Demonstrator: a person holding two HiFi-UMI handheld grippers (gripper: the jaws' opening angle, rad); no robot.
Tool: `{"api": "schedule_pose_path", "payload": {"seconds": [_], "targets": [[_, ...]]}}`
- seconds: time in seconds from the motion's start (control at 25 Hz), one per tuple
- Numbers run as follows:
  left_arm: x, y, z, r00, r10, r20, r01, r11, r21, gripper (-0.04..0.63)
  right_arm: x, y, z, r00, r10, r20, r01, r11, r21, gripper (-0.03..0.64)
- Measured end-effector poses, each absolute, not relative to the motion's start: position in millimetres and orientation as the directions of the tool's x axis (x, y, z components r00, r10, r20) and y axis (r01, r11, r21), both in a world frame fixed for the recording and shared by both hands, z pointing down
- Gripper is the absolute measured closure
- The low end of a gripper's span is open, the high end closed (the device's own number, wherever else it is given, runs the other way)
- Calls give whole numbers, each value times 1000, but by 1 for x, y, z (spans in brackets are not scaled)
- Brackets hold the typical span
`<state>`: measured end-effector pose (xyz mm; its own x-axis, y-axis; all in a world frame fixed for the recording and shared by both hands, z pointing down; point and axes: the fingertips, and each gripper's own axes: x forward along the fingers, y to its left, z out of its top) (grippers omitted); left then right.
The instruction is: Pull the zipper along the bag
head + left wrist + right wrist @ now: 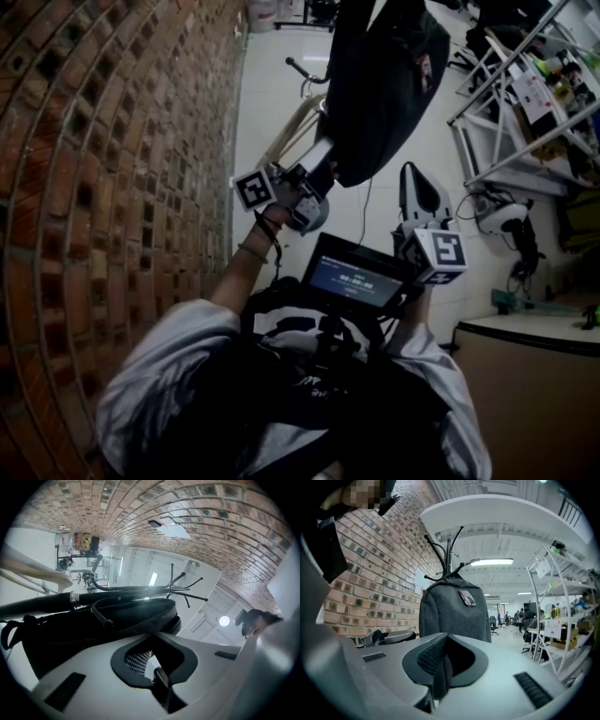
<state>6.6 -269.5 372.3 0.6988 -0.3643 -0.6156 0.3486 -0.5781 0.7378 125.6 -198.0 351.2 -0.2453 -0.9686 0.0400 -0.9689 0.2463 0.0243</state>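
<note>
The left gripper [151, 660] has its jaws drawn nearly together. In the head view its tips meet the lower corner of the dark grey fabric backpack [380, 84], so it appears to be pinching a thin fold of that edge, though the left gripper view does not show the fold clearly. The backpack hangs upright from a black metal coat stand [446, 557] beside the red brick wall [112, 141], free to swing. The right gripper [444, 654] is closed on nothing and points level at the backpack's face from well apart. No view shows the zipper pull, so finding it comes first. The step in hand looks like bracing and reaching: the left pinch should hold the fabric taut downward so that the track lies straight. The right jaws must open before they arrive, then close squarely on the tab, not on cloth beside it. The pull is best drawn along the line of the teeth, never outward. An outward tug would likely swing the hanging backpack and slacken the track, and the slider could jam.
</note>
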Motion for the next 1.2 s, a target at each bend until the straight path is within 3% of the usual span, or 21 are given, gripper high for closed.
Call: {"api": "schedule_pose_path", "payload": {"seconds": [0.28, 0.44, 0.64, 0.88, 1.2], "targets": [[5, -265, 371, 745, -388, -542, 200, -646, 737, 577, 102, -223, 285, -311, -950, -27, -927, 296, 232, 609], [2, -265, 369, 750, -415, -515, 132, -669, 731, 577, 94, -237, 247, -364, -929, -69, -901, 332, 278, 552], [3, -264, 368, 742, -429, -516, 126, -666, 735, 577, 96, -256, 209, -394, -912, -111, -854, 319, 411, 552], [3, -265, 368, 733, -437, -522, 127, -665, 736, 577, 92, -272, 214, -357, -934, -4, -751, 285, 596, 497], [3, -267, 367, 717, -452, -530, 117, -672, 731, 577, 88, -276, 212, -389, -921, -5, -699, 292, 653, 499]]}}
